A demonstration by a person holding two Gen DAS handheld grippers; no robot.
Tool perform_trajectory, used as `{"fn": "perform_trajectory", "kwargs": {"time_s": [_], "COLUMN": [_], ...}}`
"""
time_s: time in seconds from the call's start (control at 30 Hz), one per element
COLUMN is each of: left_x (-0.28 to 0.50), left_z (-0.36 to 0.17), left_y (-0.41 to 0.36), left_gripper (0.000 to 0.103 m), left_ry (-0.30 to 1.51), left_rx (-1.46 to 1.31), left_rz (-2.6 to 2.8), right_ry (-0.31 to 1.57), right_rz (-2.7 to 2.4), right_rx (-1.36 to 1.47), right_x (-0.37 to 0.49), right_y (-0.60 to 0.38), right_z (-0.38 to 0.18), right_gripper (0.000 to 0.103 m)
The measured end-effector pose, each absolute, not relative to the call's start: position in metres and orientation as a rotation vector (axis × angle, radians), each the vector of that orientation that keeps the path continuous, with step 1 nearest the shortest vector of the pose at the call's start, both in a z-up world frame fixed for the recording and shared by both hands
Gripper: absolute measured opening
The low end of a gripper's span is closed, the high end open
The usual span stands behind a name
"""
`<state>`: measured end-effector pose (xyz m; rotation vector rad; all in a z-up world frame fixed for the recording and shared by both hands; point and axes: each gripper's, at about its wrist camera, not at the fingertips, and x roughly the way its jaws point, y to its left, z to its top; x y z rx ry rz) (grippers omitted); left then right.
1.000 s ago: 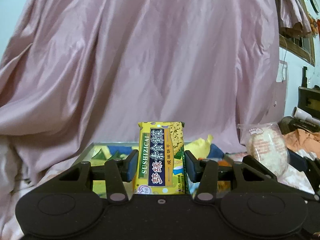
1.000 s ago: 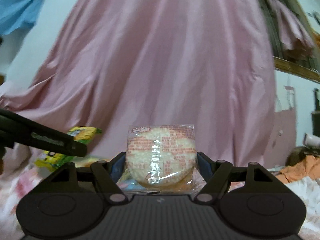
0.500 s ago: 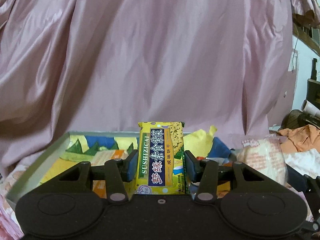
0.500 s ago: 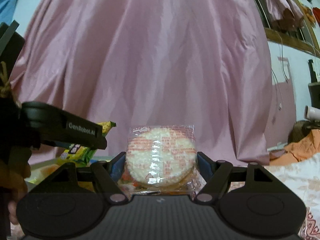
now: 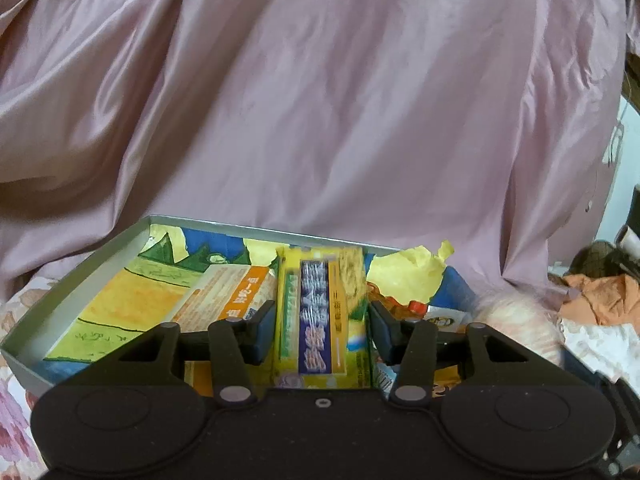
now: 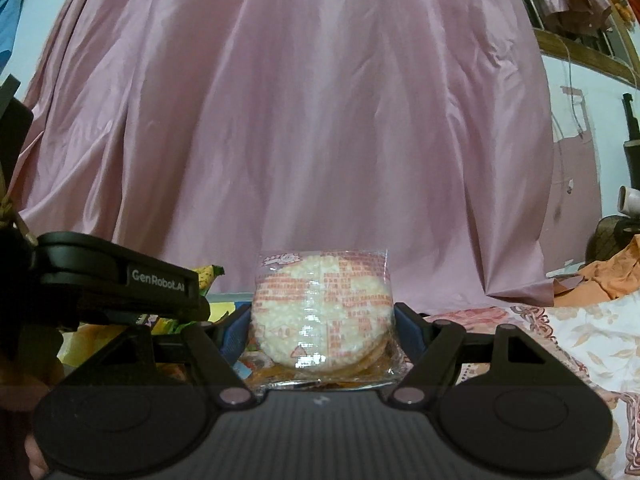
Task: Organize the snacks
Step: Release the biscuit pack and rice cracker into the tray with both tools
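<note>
Left gripper (image 5: 322,330) jaws just opened wider: pads now stand clear of yellow biscuit pack (image 5: 322,316), gap visible each side. Pack, upright before, now leans back, blurred, lower end in tray (image 5: 72,304). Left view dipped: tray floor and orange-white packet (image 5: 228,298) now fill foreground. In right view, left gripper's body (image 6: 120,284) has come in larger from left, nearer rice cracker packet (image 6: 322,308).
</note>
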<state>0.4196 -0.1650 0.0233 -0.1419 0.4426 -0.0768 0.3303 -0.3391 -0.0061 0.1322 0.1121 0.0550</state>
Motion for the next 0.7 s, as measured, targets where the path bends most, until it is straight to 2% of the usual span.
{"fn": "perform_trajectory", "kwargs": {"time_s": [0.07,0.23,0.37,0.43,0.7], "left_x": [0.417,0.403,0.389,0.380,0.337], "left_z": [0.026,0.035,0.046,0.054,0.082], "left_y": [-0.162,-0.159,-0.156,-0.154,-0.142], "left_gripper": [0.060,0.085,0.092,0.100,0.102], "left_ry": [0.431,0.372,0.336,0.314,0.224], "left_rx": [-0.164,-0.188,-0.198,-0.196,-0.193], "left_rz": [-0.064,-0.050,-0.033,-0.024,-0.003], "right_ry": [0.118,0.116,0.090,0.075,-0.017], "right_rz": [0.060,0.041,0.010,-0.005,-0.040], "right_rx": [0.123,0.130,0.151,0.163,0.167], "right_x": [0.332,0.331,0.325,0.320,0.288], "right_y": [-0.339,-0.339,-0.343,-0.345,-0.347], "right_z": [-0.006,-0.006,-0.003,0.001,0.027], "right_gripper": [0.079,0.088,0.094,0.096,0.103]}}
